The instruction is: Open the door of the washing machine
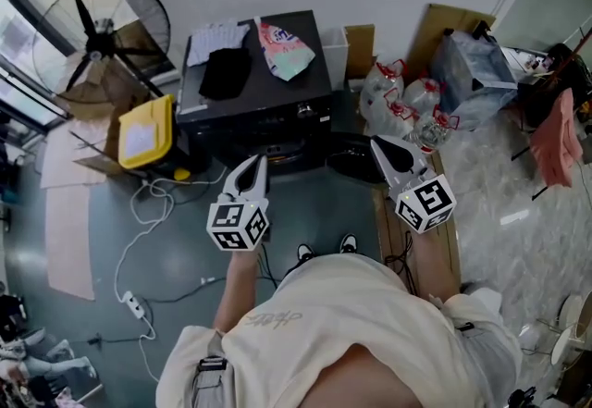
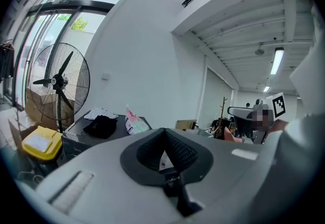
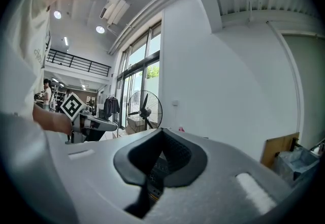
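Note:
The washing machine is a black box against the far wall, and I look down on its top. A black cloth, a white cloth and a colourful bag lie on it. Its front face is in shadow, so the door's state is unclear from here. My left gripper hovers just before the front, jaws together, empty. The right gripper hangs to the machine's right, also shut and empty. The left gripper view shows its closed jaws aimed at the machine. The right gripper faces the wall.
A dark round object lies low at the machine's right front corner. A yellow bin and a standing fan are on the left, with cables across the floor. Plastic bags and cardboard stand at the right.

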Tool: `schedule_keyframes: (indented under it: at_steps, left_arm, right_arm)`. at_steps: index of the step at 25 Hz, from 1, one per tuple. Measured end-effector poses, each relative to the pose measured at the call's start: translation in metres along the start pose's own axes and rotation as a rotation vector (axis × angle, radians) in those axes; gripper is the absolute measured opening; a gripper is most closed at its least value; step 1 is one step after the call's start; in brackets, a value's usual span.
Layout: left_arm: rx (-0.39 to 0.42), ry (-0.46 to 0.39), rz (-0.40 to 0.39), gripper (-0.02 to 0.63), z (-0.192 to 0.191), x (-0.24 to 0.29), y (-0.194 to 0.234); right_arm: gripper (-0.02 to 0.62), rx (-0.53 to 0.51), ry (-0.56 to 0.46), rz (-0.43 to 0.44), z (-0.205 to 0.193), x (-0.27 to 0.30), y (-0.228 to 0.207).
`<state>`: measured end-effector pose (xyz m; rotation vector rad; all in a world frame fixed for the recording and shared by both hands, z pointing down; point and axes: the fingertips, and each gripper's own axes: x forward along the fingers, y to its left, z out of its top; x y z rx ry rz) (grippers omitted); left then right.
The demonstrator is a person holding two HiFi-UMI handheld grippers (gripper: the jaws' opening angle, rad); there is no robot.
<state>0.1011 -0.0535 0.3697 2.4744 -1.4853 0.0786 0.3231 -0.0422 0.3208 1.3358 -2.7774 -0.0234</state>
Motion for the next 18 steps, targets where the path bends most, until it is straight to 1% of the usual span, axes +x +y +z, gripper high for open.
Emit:
schedule_keyframes:
  at_steps: [3, 6, 10, 13, 18]
  left_arm:
    - [0.005, 0.006, -0.004, 0.017, -0.006, 0.002, -0.001]
    - [-0.008, 0.028, -0.003, 0.017, -0.017, 0.005, 0.0]
    - [-0.011, 0.038, -0.019, 0.017, -0.018, 0.009, -0.003]
    - [-0.018, 0.04, -0.032, 0.017, -0.018, 0.013, -0.006]
    - [-0.007, 0.051, -0.037, 0.017, -0.023, 0.012, -0.003]
  right_arm:
    - [0.002, 0.005, 0.01, -0.005, -0.005, -0.004, 0.0]
    - [0.002, 0.007, 0.035, -0.011, -0.012, -0.007, 0.0]
    - [0.002, 0.01, 0.042, -0.022, -0.012, -0.011, -0.001]
    - [0.002, 0.032, 0.04, -0.028, -0.014, -0.015, -0.004]
    - [0.002, 0.042, 0.042, -0.036, -0.021, -0.017, -0.002]
